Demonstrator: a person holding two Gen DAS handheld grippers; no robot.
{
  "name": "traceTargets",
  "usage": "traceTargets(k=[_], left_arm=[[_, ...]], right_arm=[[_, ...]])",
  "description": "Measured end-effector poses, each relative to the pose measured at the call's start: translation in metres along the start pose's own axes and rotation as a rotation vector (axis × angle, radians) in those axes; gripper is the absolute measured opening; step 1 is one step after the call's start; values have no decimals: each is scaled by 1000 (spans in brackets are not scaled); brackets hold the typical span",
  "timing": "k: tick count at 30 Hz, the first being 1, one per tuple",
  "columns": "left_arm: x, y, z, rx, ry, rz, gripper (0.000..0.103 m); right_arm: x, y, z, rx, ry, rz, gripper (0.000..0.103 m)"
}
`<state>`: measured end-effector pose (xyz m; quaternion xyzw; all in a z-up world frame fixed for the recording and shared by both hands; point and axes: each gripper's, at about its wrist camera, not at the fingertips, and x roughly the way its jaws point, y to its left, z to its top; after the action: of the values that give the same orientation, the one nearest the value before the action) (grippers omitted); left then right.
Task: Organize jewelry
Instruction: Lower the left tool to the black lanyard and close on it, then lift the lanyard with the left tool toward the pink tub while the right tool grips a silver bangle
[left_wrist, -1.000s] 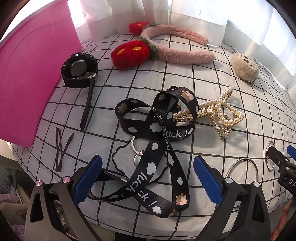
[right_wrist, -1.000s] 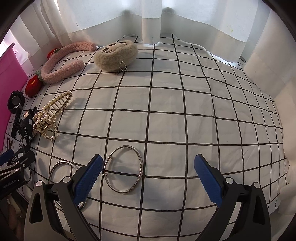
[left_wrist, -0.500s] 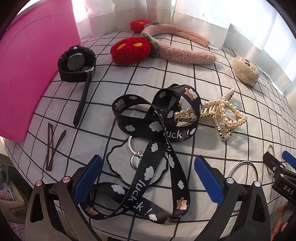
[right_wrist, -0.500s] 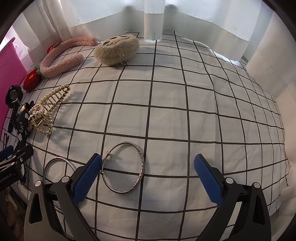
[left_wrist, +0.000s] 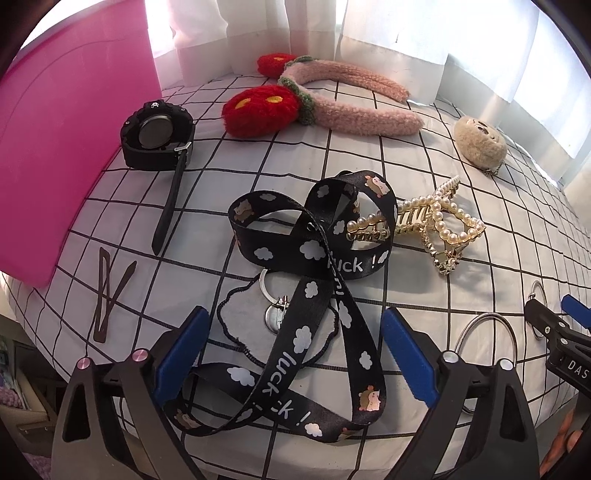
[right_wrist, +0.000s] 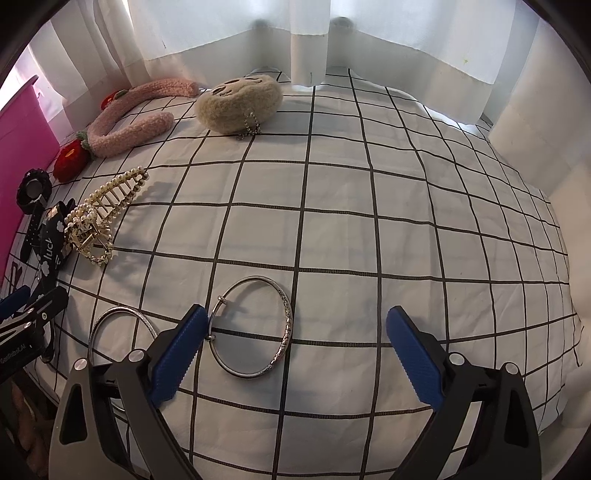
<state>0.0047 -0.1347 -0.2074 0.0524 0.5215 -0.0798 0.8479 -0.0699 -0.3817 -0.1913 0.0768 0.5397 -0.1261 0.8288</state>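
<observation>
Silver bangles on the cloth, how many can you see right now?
2. One bangle lies in the open just ahead of the right tongs. The other bangle lies left of it, partly hidden behind a blue pad. No others show.

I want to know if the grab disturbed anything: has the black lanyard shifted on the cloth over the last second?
No. The black lanyard lies in the same loops, overlapping the pearl hair claw as before.
</observation>
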Motion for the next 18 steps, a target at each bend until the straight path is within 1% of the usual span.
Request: traceTargets(k=[1, 2, 4, 6, 7, 8, 9, 10, 11, 12, 13, 16, 18], left_arm=[[-2, 1, -1, -1, -4, 0, 81], [-4, 2, -2, 2, -9, 0, 79], [-7, 1, -4, 12, -19, -2, 66], [-10, -2, -5, 29, -23, 3, 60], [-10, -3, -6, 30, -23, 3, 56], [-11, -4, -6, 29, -21, -8, 52], [-13, -6, -6, 33, -21, -5, 45], [-14, -7, -7, 38, -20, -3, 37], [-16, -8, -6, 38, -18, -10, 33], [-15, -9, -5, 34, -16, -17, 25], [-15, -9, -4, 31, -14, -20, 20], [-17, -7, -3, 32, -17, -20, 12], [-22, -5, -3, 29, -35, -21, 11]], right_arm=[[-1, 1, -1, -1, -1, 1, 92], [-3, 2, -2, -1, -7, 2, 89], [-7, 4, -5, -5, -21, 3, 81], [-10, 8, -7, -12, -33, 3, 65], [-12, 9, -8, -17, -37, 5, 61], [-13, 11, -9, -20, -41, 6, 51], [-14, 12, -9, -22, -45, 6, 42], [-14, 12, -9, -22, -44, 7, 42], [-14, 12, -8, -21, -45, 9, 42], [-14, 12, -9, -23, -45, 10, 42], [-14, 12, -9, -23, -45, 13, 42], [-14, 10, -9, -17, -49, 22, 42], [-15, 10, -9, -16, -54, 24, 42]])
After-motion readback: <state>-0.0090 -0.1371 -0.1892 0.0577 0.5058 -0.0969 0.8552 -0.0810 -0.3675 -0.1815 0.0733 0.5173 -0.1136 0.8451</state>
